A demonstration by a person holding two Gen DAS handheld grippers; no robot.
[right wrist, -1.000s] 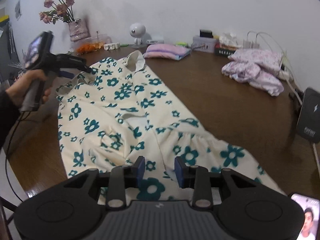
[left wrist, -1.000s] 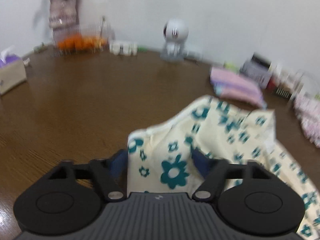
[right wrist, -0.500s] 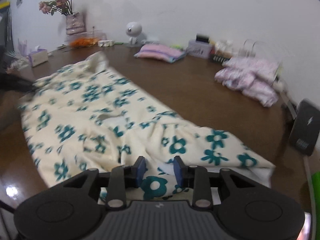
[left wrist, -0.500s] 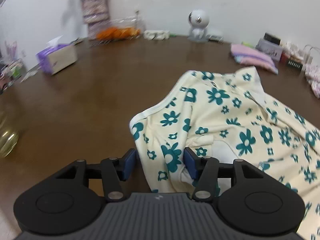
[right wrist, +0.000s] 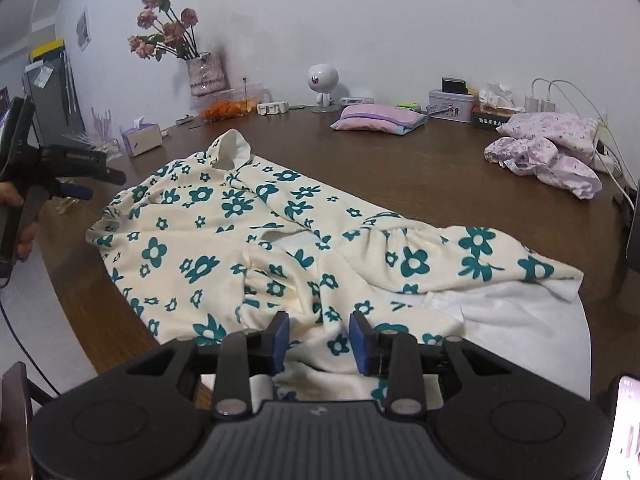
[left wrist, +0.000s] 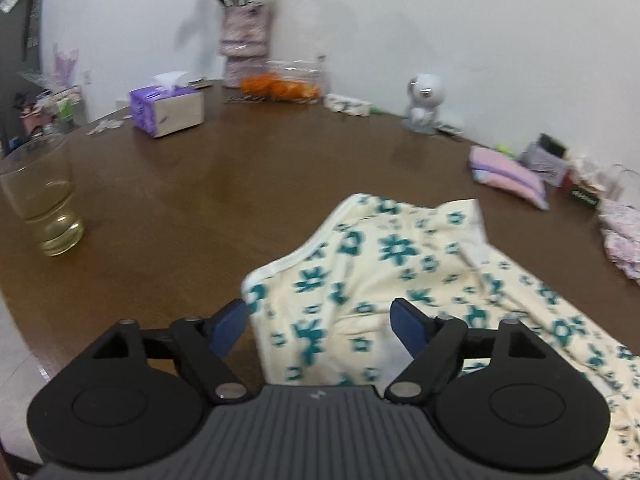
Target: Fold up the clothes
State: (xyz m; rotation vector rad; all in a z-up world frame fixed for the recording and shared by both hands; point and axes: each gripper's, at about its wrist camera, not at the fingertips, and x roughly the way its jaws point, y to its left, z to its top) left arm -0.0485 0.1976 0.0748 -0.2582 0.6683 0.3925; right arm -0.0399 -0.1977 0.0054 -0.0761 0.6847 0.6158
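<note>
The dress (right wrist: 224, 248) lies spread on the brown bench (right wrist: 440, 184), cream with teal flowers. Its collar end points to about eleven o'clock in my right view, and the skirt end runs out to three o'clock, where some white lining shows. It is flat in most places, but bumpy in the middle.

My left gripper (left wrist: 320, 320) hangs over the shoulder edge of the dress. Its fingers (left wrist: 230, 320) are opening wide right now. Cloth lies under and between them, but the pads do not press on it, so I am letting that edge go.

My right gripper (right wrist: 318, 340) is at the hem, at six o'clock. Its fingers (right wrist: 280, 336) are close together with a bunch of cloth between them. I think they pinch it, and the cloth puckers there.

To do this well, I should finish letting go with the left and lift it straight up, so it does not drag the edge. I think the right should keep its hold and pull gently, so the bumps smooth out.

The glass (left wrist: 42, 196) sits at nine o'clock from my left gripper. I should stay clear of it. The pink folded pile (right wrist: 380, 118) and the purple clothes (right wrist: 548, 148) wait far back.
</note>
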